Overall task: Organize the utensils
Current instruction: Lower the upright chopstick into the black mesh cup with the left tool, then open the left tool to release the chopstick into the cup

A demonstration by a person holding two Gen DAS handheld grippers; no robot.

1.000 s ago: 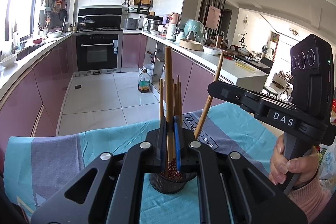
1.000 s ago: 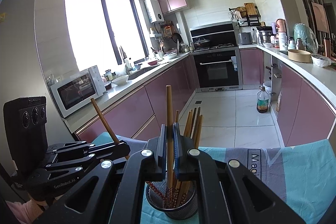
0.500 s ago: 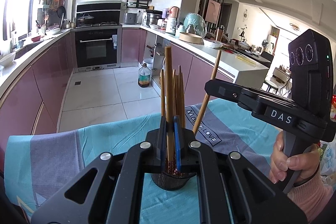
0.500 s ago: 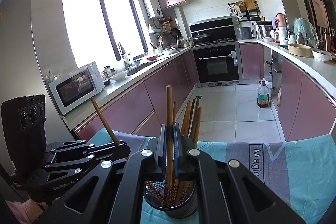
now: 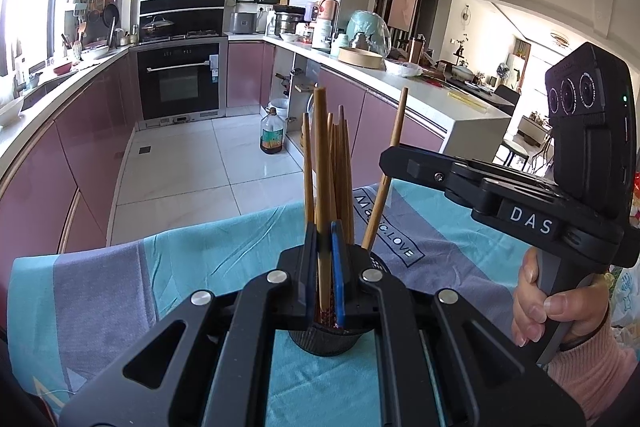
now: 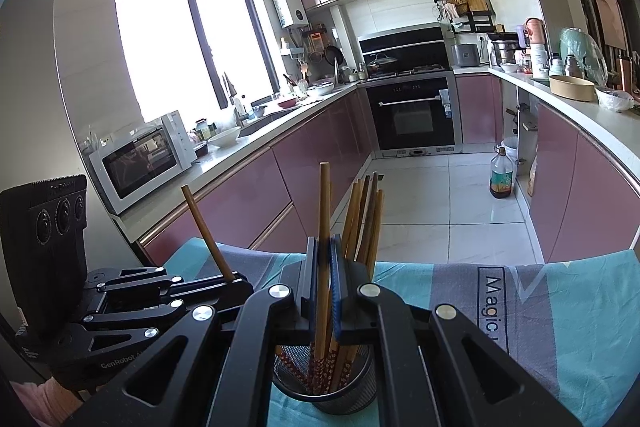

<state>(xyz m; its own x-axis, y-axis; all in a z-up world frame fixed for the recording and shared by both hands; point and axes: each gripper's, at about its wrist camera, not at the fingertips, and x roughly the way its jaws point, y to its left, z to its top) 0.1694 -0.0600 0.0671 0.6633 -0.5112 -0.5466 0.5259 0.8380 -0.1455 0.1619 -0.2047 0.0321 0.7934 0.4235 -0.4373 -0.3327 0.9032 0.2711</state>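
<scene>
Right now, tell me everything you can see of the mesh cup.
The mesh cup is a round, dark holder of black wire mesh with a solid rim. It stands upright on the teal and grey cloth. It holds a bundle of brown chopsticks standing tips down, some with red patterned ends. Both grippers hang above it, each clamped on one chopstick; the right one's stick reaches down into the cup. From the left view only its lower wall shows.
</scene>
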